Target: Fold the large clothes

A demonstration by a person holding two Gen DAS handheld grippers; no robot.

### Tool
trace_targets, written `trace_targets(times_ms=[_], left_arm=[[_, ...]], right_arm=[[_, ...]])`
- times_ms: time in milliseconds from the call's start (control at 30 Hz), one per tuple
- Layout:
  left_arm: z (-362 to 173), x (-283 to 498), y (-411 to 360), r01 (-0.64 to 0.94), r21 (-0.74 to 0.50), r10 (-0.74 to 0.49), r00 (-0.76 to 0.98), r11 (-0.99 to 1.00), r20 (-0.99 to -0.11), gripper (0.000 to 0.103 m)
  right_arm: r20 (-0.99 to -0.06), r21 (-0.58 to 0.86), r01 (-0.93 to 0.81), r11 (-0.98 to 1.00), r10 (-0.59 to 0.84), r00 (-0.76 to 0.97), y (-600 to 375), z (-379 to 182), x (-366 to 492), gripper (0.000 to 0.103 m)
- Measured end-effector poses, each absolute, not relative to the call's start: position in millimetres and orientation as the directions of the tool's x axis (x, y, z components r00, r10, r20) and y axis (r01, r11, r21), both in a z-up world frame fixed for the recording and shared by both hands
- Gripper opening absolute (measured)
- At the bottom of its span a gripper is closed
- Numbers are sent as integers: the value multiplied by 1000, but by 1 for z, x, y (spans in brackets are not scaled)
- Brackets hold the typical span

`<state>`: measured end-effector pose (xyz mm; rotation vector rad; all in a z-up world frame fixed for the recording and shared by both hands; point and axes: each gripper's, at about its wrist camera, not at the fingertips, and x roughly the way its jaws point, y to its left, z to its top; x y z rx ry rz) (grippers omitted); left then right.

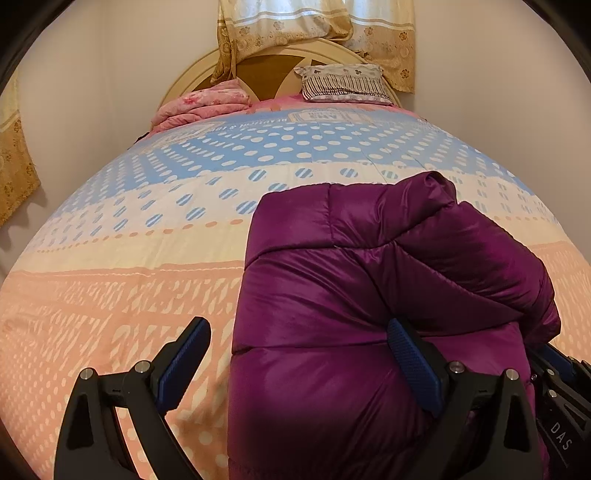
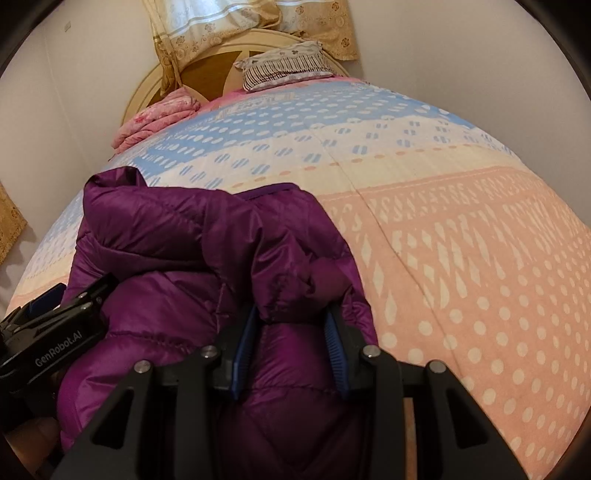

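Observation:
A purple puffer jacket [image 1: 369, 258] lies bunched and partly folded on the patterned bedspread [image 1: 129, 295], near the bed's front edge. My left gripper [image 1: 299, 326] is open wide over the jacket's left edge: one finger hangs above the bedspread and the other rests against the jacket's surface. My right gripper [image 2: 292, 314] is shut on a thick fold of the jacket [image 2: 177, 240], with purple fabric bulging up between its blue pads [image 2: 243, 354]. Each gripper shows at the edge of the other's view: the right gripper [image 1: 561, 387] and the left gripper [image 2: 55, 314].
At the head of the bed lie a striped pillow [image 1: 343, 83] and a folded pink blanket [image 1: 207, 105], below a round headboard [image 1: 266, 74] and a gold curtain [image 1: 314, 29]. Bare walls close in on both sides of the bed.

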<state>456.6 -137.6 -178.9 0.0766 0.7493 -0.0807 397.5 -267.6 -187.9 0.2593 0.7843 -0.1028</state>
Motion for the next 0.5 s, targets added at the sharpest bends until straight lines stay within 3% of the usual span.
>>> trace_targets(times_ms=[500], left_arm=[[-184,464,-137,120,38,-58,705,992,-707,97]], right_arm=[[-716,173,189,967,-8,698,-267,-189,399,39]])
